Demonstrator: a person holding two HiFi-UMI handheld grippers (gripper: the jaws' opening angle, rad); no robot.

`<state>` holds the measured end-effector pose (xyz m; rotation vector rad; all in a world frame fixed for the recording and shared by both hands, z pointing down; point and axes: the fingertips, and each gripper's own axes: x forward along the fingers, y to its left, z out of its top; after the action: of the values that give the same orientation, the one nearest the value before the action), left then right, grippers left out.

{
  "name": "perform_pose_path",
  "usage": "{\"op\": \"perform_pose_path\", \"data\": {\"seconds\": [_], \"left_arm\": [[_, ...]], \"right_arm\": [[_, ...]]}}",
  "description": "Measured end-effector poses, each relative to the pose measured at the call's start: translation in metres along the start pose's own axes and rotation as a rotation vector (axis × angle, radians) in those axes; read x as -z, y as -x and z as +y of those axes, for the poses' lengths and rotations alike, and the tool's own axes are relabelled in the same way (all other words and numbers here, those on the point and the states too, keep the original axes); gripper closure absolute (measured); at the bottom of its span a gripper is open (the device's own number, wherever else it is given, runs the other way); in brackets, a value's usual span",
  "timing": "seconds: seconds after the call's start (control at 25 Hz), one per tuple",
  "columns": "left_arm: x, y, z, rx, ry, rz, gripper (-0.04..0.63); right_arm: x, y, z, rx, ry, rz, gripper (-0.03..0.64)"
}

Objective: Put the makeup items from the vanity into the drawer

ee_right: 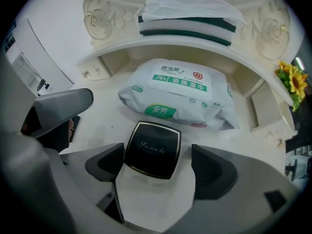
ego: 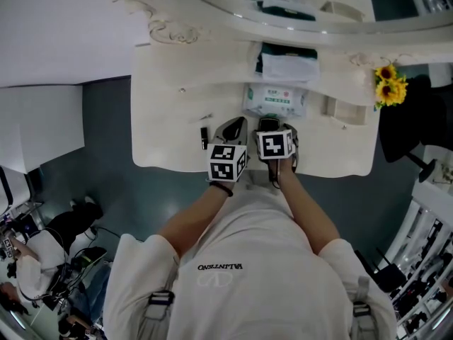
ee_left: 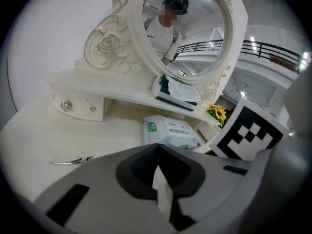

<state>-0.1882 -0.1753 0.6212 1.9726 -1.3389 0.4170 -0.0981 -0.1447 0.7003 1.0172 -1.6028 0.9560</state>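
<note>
A black square compact [ee_right: 152, 149] lies flat on the white vanity top [ego: 170, 144], between the jaws of my right gripper [ee_right: 158, 168]. These jaws stand open: the left one is at the compact's edge and the right one is clear of it. My left gripper [ee_left: 157, 165] is shut on nothing, and sits just left of the right gripper [ego: 273, 126] near the vanity's front edge. Left of the left gripper [ego: 231, 129] lie a small black stick [ego: 204, 137] and a thin metal hair clip [ee_left: 70, 160]. A small drawer [ee_right: 267, 112] at the right stands pulled out.
A white pack of wet wipes [ee_right: 178, 94] lies just beyond the compact. A folded green-and-white cloth [ee_right: 187, 13] rests on the shelf under the mirror [ee_left: 185, 28]. A shut drawer with knobs [ee_left: 75, 106] sits at the left. Sunflowers [ego: 390, 83] stand at the right end.
</note>
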Motion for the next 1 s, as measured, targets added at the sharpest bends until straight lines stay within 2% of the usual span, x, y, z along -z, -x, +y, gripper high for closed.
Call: {"op": "perform_pose_path", "data": {"seconds": [0.2, 0.36, 0.64, 1.0], "left_arm": [[0.000, 0.001, 0.000, 0.000, -0.001, 0.002, 0.594], [0.001, 0.002, 0.002, 0.001, -0.002, 0.001, 0.594], [0.005, 0.007, 0.005, 0.000, -0.008, 0.005, 0.594], [0.006, 0.001, -0.012, 0.029, -0.038, 0.016, 0.594]], "right_arm": [[-0.002, 0.000, 0.001, 0.006, 0.005, 0.002, 0.187], [-0.002, 0.004, -0.005, 0.020, -0.006, -0.012, 0.285], [0.005, 0.009, -0.010, 0.024, -0.004, -0.002, 0.290], [0.003, 0.024, -0.021, 0.003, -0.036, -0.091, 0.291]]}}
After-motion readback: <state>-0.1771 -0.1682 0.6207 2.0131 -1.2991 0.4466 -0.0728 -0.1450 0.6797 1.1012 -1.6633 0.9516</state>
